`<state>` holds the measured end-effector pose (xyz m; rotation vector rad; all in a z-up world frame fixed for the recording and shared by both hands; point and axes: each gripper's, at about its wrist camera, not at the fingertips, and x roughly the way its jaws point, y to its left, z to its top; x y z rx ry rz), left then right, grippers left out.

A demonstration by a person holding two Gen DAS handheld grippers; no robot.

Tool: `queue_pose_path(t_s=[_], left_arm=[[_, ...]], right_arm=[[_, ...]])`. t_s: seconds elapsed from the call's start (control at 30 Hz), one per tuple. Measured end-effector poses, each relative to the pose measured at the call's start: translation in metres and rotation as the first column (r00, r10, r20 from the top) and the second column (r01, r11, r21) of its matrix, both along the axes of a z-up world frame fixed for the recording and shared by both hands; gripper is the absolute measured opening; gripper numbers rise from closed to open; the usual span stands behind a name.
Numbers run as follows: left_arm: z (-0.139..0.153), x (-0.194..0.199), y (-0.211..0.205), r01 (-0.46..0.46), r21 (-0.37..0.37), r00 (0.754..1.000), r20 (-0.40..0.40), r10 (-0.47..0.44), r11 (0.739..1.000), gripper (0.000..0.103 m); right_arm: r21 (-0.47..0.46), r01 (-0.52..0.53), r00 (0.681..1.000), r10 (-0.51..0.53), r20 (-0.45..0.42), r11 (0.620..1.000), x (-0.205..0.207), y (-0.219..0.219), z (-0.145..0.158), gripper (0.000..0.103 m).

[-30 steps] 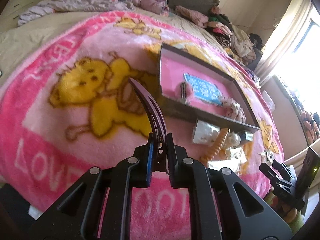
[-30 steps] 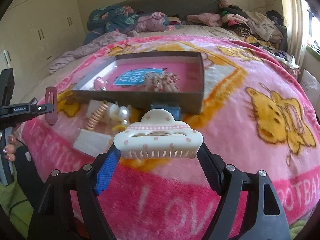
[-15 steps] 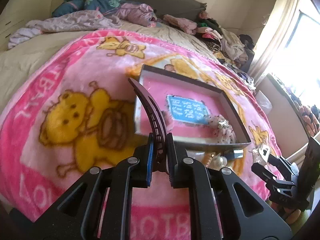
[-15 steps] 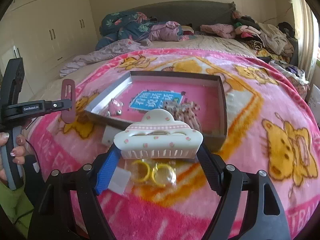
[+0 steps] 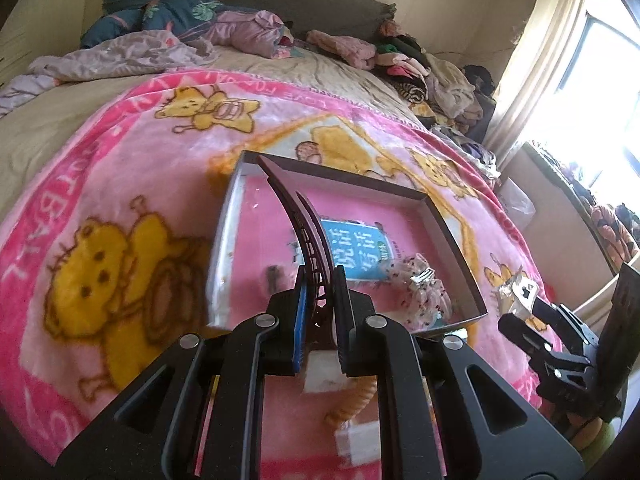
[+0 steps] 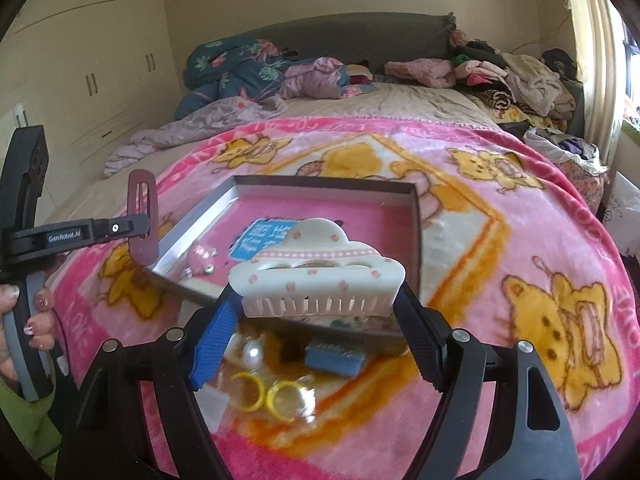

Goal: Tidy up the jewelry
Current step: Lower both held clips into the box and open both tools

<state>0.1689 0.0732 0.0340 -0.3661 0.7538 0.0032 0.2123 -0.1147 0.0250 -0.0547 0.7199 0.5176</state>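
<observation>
Pinching a dark maroon hair clip (image 5: 296, 216) between nearly closed pads, left gripper (image 5: 320, 300) raised above the near-left part of the shallow box (image 5: 452, 236). Clip curved, standing up and arching away over the box's pink floor. Seen from the right wrist as a slotted maroon oval beside the box's left wall, a hand (image 6: 28, 320) with painted nails around the handle below it.

Spanning a wide gap, right gripper (image 6: 316, 300) clamped on a cream claw clip (image 6: 316, 272), one pad at each end. Claw clip cloud-shaped, dotted with small pink flowers, teeth pointing down, held level above the near wall of the box.

Inside the box: a blue card with white characters (image 5: 360, 252) about mid-floor, a frilly spotted hair piece (image 5: 424, 288) with a metal clasp near the right corner, a small pink trinket (image 6: 202, 258) by the left wall.

Lying outside on the pink cartoon-bear blanket (image 6: 520, 264), just in front of the box: a blue comb-like clip (image 6: 334, 360), two yellow rings (image 6: 264, 394), a pearl-like bead (image 6: 254, 352), all somewhat blurred.

Farther back, beige bedsheet, rumpled quilts (image 6: 240, 68) and heaped clothes (image 6: 512, 72) against a dark headboard; pale wardrobe doors at left, curtain and bright window at right.
</observation>
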Motion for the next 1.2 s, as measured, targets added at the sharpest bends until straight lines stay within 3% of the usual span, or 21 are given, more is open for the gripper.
queue_pose_path(t_s=[0.6,0.63,0.67,0.7,1.2], left_arm=[[-0.017,0.048,-0.034,0.081,0.029,0.996,-0.039,-0.079,0.996,0.006],[-0.021,0.051,-0.035,0.081,0.029,0.996,-0.048,-0.080,0.996,0.006],[-0.025,0.055,-0.035,0.083,0.028,0.995,-0.059,-0.081,0.996,0.006],[-0.028,0.056,-0.035,0.082,0.029,0.995,-0.067,-0.080,0.996,0.006],[-0.067,0.079,-0.041,0.124,0.033,0.979,-0.168,-0.117,0.992,0.006]], right_arm=[[-0.021,0.082,0.997,-0.082,0.007,0.996,0.050,-0.019,-0.004,0.075],[-0.028,0.082,0.997,-0.082,0.003,0.996,0.053,-0.017,-0.006,0.073],[-0.031,0.080,0.997,-0.080,-0.002,0.996,0.055,-0.016,-0.009,0.060],[-0.039,0.075,0.997,-0.075,-0.012,0.996,0.059,-0.014,-0.012,0.058],[-0.058,0.051,0.994,-0.057,-0.099,0.997,0.076,-0.003,-0.047,0.059]])
